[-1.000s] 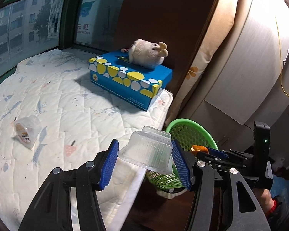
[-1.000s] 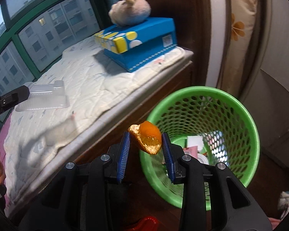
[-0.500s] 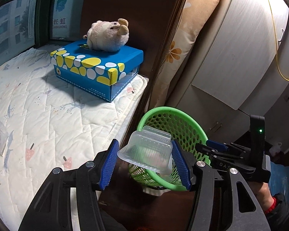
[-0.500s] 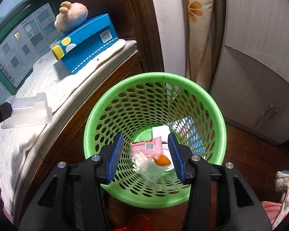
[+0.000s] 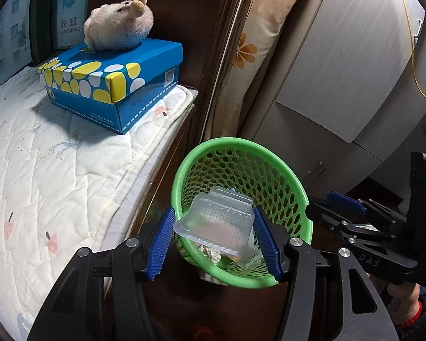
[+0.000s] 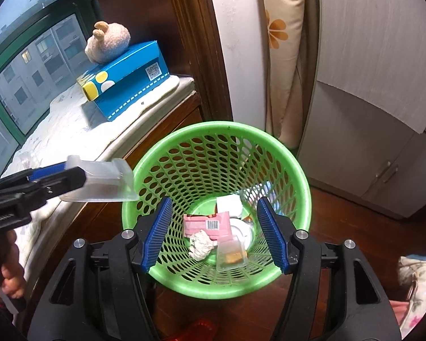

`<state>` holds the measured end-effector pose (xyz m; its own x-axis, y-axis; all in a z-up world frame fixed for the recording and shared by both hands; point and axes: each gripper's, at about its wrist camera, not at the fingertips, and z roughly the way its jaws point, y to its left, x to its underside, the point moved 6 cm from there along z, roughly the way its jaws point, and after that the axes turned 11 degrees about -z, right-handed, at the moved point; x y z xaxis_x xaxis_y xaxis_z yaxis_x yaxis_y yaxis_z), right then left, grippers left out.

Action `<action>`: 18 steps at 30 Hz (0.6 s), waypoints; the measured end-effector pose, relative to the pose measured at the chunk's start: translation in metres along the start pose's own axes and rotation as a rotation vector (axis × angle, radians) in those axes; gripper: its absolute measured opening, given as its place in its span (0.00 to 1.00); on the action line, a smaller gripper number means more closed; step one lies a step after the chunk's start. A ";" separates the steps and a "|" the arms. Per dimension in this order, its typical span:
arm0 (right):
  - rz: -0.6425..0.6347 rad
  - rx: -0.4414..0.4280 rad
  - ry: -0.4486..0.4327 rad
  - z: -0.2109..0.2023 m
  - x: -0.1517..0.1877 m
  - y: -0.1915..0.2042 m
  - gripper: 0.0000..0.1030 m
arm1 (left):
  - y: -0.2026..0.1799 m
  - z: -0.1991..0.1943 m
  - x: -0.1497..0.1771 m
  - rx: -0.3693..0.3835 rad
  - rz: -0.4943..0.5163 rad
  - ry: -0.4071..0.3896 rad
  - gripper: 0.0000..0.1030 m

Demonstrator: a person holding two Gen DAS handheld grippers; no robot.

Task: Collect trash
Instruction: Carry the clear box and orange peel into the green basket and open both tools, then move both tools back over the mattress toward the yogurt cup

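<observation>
My left gripper [image 5: 214, 240] is shut on a clear plastic container [image 5: 217, 220] and holds it over the near rim of the green mesh trash basket [image 5: 242, 145]. In the right wrist view the container [image 6: 105, 180] hangs at the basket's left rim [image 6: 221, 126]. My right gripper [image 6: 214, 233] is open and empty above the basket. Inside lie a pink wrapper [image 6: 208, 223], a crumpled tissue [image 6: 200, 244], a clear cup with orange peel [image 6: 231, 253] and a white paper piece [image 6: 228, 203].
A quilted window-seat mattress [image 5: 42, 170] is at the left, with a blue and yellow box [image 5: 113, 82] and a plush toy [image 5: 118, 25] on it. A wooden post, a floral cushion [image 6: 281, 42] and white cabinet doors [image 6: 369, 85] stand behind the basket.
My right gripper opened wider after dropping the orange peel into the basket. My left gripper carried the clear container from above the mattress edge to the basket's rim.
</observation>
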<state>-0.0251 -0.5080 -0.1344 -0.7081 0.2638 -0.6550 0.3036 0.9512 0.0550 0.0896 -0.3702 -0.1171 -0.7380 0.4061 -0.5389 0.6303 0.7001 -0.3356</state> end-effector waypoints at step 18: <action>0.014 -0.038 -0.021 -0.011 -0.002 0.009 0.65 | 0.006 0.006 0.007 -0.010 -0.040 0.023 0.58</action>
<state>-0.0283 -0.4983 -0.1241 -0.6899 0.2744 -0.6699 0.2892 0.9528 0.0925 0.0895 -0.3662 -0.1277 -0.7681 0.3910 -0.5071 0.5977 0.7218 -0.3488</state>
